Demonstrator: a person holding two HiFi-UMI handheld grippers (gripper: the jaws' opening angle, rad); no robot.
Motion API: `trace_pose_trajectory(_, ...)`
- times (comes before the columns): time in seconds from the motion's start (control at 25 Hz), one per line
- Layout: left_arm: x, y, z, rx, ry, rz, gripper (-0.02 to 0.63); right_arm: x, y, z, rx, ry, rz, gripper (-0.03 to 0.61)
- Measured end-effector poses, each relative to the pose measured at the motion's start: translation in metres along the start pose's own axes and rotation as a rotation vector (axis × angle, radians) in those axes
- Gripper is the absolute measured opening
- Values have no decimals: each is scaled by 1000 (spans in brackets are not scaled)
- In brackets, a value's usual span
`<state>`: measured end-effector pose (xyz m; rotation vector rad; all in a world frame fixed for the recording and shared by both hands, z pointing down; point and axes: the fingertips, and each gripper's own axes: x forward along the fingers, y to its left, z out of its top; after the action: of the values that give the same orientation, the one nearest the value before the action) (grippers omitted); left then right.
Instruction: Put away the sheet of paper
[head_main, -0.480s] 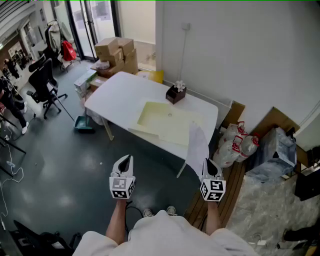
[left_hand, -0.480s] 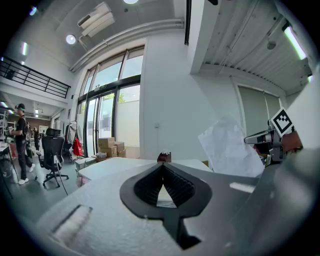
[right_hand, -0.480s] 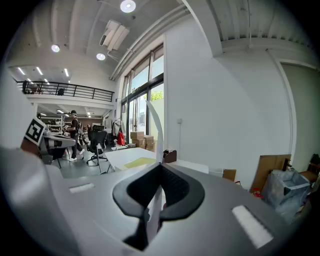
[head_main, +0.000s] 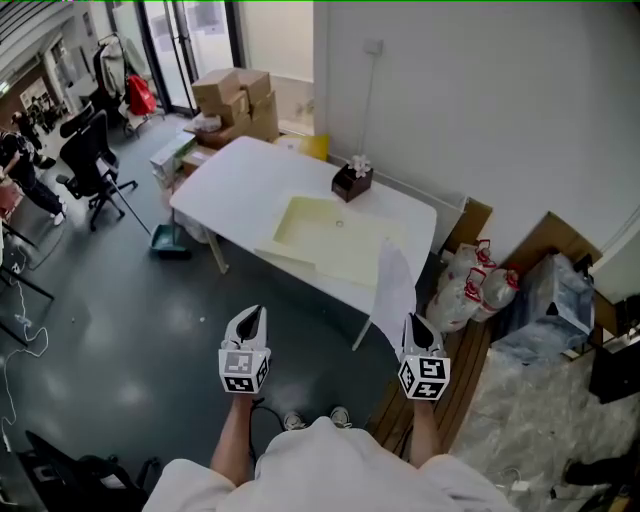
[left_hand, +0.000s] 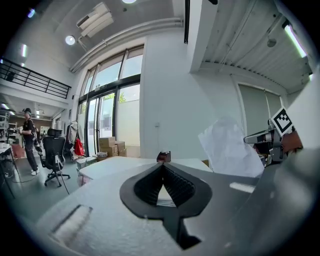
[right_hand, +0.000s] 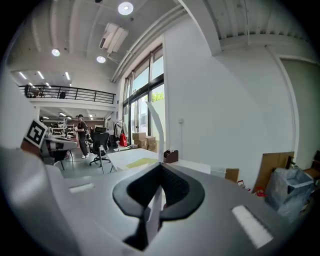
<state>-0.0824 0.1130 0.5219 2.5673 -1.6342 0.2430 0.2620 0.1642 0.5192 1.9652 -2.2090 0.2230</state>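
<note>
A white sheet of paper (head_main: 393, 290) stands upright from my right gripper (head_main: 417, 326), which is shut on its lower edge. In the right gripper view the paper (right_hand: 155, 131) shows edge-on and runs down between the closed jaws. From the left gripper view the same sheet (left_hand: 230, 147) hangs at the right, beside the right gripper (left_hand: 270, 140). My left gripper (head_main: 253, 318) is shut with nothing in it, held level with the right one, above the dark floor. Ahead stands a white table (head_main: 235, 175) with a pale yellow folder (head_main: 325, 235) on it.
A brown tissue box (head_main: 352, 182) sits at the table's far edge. Cardboard boxes (head_main: 235, 100) are stacked behind the table. An office chair (head_main: 90, 155) and a person (head_main: 25, 180) are at the far left. Tied bags (head_main: 475, 290) and boards lean at the right wall.
Both grippers stay about where they were, the right still holding the paper. The person at the far left has shifted a little.
</note>
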Motion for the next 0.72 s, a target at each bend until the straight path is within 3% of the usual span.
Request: trace_pose_trajectory(0.72,13,-39,-2,-1,14,47,6,21,-8,-2,-7,-8,132,2)
